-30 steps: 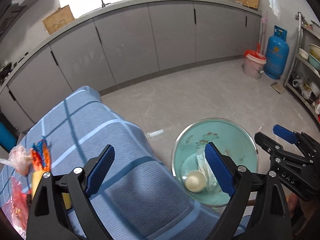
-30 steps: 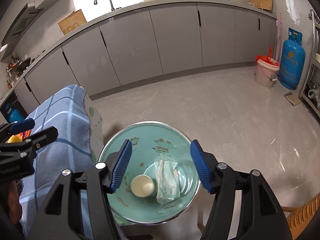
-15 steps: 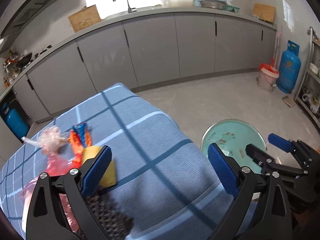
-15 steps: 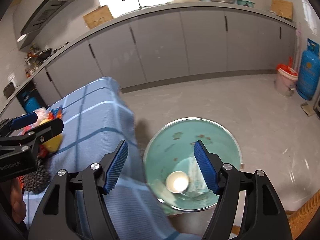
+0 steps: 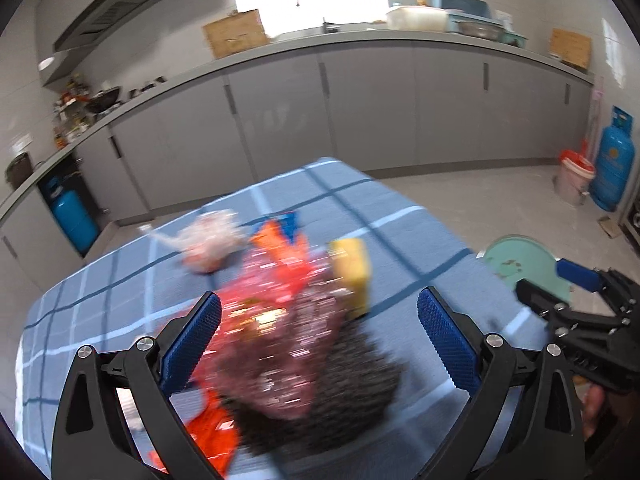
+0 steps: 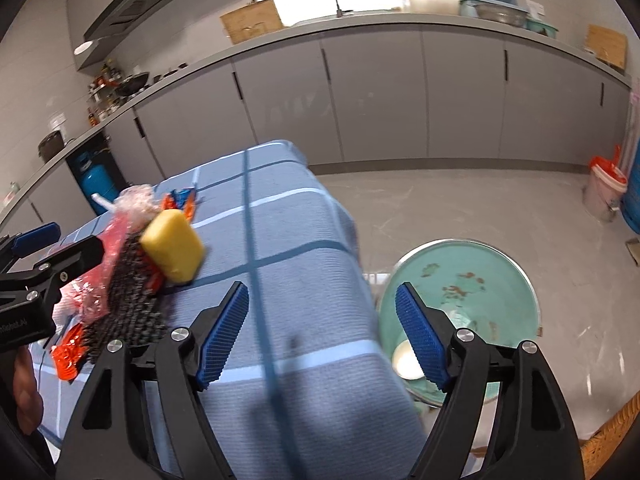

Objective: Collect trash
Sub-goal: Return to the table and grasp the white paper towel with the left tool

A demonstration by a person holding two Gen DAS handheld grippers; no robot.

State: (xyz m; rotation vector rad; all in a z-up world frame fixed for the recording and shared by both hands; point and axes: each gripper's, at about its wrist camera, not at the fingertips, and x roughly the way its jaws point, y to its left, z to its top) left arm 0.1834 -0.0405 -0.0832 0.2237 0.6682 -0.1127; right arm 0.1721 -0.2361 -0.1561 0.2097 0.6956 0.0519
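1. Left gripper (image 5: 319,334): jaws spread wide, blue pads well apart, nothing pinched. It hangs over the trash pile; no pad touches anything. Its jaws have just been opening, though they barely changed in the last half second.
2. Right gripper (image 6: 322,336): jaws spread, nothing between the pads. Jaws have just been opening. Below it lie the right edge of the table and the basin on the floor.
3. Table (image 6: 304,240), covered in a blue checked cloth, carries all the remaining trash, gathered toward its left side as the right wrist view shows it.
4. Trash pile, left wrist view blurred by motion:
   - yellow sponge (image 6: 173,246) resting on top of a dark scouring pad (image 6: 128,304);
   - red plastic bag (image 5: 264,320), crumpled, over and beside the pad;
   - orange and blue wrapper (image 5: 280,236) toward the far edge of the pile;
   - clear crumpled plastic bag (image 5: 208,240) just beside the wrapper, on its left;
   - orange packet (image 5: 212,432) at the near edge, partly under the pad.
5. Green basin (image 6: 472,280) stands on the floor beside the table's right edge. Inside it: a white cup (image 6: 406,360) and some crumpled clear wrapping, partly hidden by the right gripper's finger.
6. A hand (image 6: 24,392) holding the left gripper shows at the left rim of the right wrist view.
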